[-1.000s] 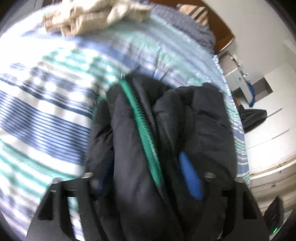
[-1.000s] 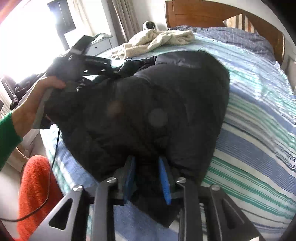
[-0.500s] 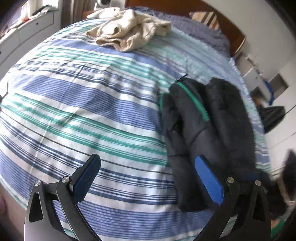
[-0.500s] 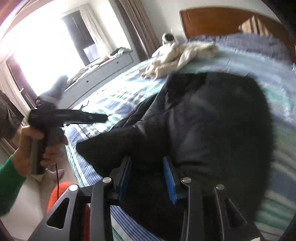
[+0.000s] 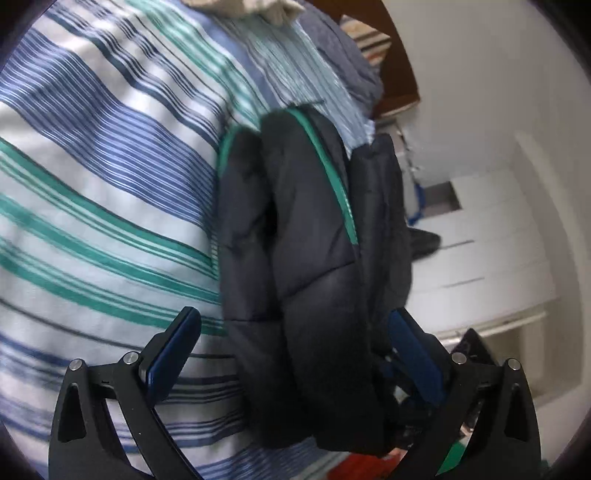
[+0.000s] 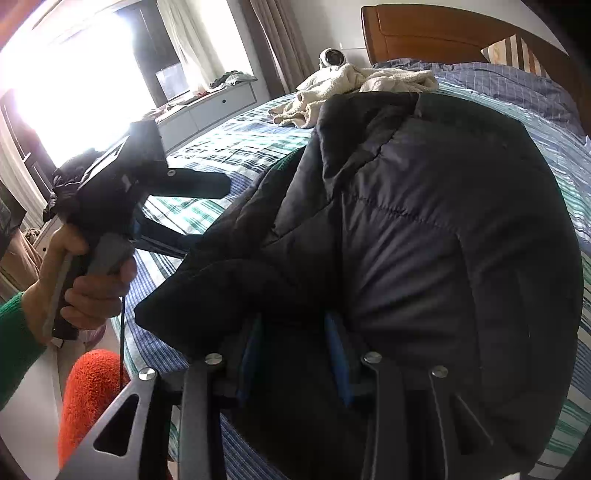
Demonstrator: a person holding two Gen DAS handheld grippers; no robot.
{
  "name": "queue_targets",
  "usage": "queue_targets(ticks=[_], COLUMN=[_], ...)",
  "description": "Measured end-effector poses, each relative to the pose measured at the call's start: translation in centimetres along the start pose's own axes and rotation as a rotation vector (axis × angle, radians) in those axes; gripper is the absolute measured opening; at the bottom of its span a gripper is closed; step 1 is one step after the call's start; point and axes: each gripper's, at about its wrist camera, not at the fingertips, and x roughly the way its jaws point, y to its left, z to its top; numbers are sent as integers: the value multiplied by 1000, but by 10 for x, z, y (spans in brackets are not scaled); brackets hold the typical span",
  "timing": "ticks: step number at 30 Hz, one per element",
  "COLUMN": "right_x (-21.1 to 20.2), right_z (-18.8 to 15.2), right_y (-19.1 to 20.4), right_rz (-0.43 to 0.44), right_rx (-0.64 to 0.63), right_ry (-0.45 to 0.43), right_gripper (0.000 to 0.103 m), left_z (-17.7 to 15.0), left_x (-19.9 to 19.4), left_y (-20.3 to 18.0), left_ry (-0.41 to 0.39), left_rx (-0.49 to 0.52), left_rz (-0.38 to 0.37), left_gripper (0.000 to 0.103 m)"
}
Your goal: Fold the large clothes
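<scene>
Black padded jacket [image 6: 424,229] bunched on striped bed cover [image 5: 92,184], lying near the bed's edge. Green trim along one seam in the left wrist view. Right gripper [image 6: 295,350] clamped on a fold of the jacket at its near hem, blue pads pressed into the cloth. Left gripper [image 5: 295,354] spread wide, jacket between its fingers, left pad clear of the cloth; right pad's contact not clear. Left hand [image 6: 85,280] in green sleeve on the handle. Cream towel [image 6: 354,85] heaped beyond the jacket, by the wooden headboard [image 6: 443,33].
</scene>
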Motion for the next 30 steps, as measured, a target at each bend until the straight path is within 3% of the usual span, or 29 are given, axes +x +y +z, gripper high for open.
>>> queue_targets(ticks=[2, 6, 10, 12, 15, 19, 20, 21, 24, 25, 27, 30], right_x=[0, 2, 4, 5, 2, -32, -49, -68, -114, -120, -108, -88], right_z=[0, 2, 2, 0, -2, -1, -3, -6, -22, -27, -37, -53], right_y=[1, 1, 2, 3, 1, -17, -29, -43, -98, -122, -164, -197], right_rz=[-8, -24, -41, -46, -46, 63, 85, 90, 30, 18, 45, 159], right_rx=[-7, -18, -23, -31, -39, 72, 124, 177, 340, 389, 473, 564], right_ry=[-1, -2, -9, -9, -24, -37, -71, -118, -237, -232, -133, -86], right_gripper=[36, 35, 36, 35, 35, 37, 42, 55, 85, 85, 85, 85], left_z=[2, 9, 22, 28, 32, 24, 23, 23, 20, 20, 22, 21], left_x=[14, 40, 72, 93, 105, 109, 110, 110, 110, 111, 113, 118], left_y=[-7, -34, -54, -47, -35, -42, -43, -43, -42, -42, -42, -46], left_ry=[53, 125, 193, 212, 213, 184, 182, 181, 186, 187, 188, 184], left_rx=[28, 138, 188, 175, 107, 110, 108, 108, 111, 113, 116, 122], left_rz=[-40, 12, 140, 259, 205, 207, 207, 206, 201, 200, 201, 210], left_gripper=[101, 101, 101, 103, 103, 103, 103, 103, 103, 103, 103, 103])
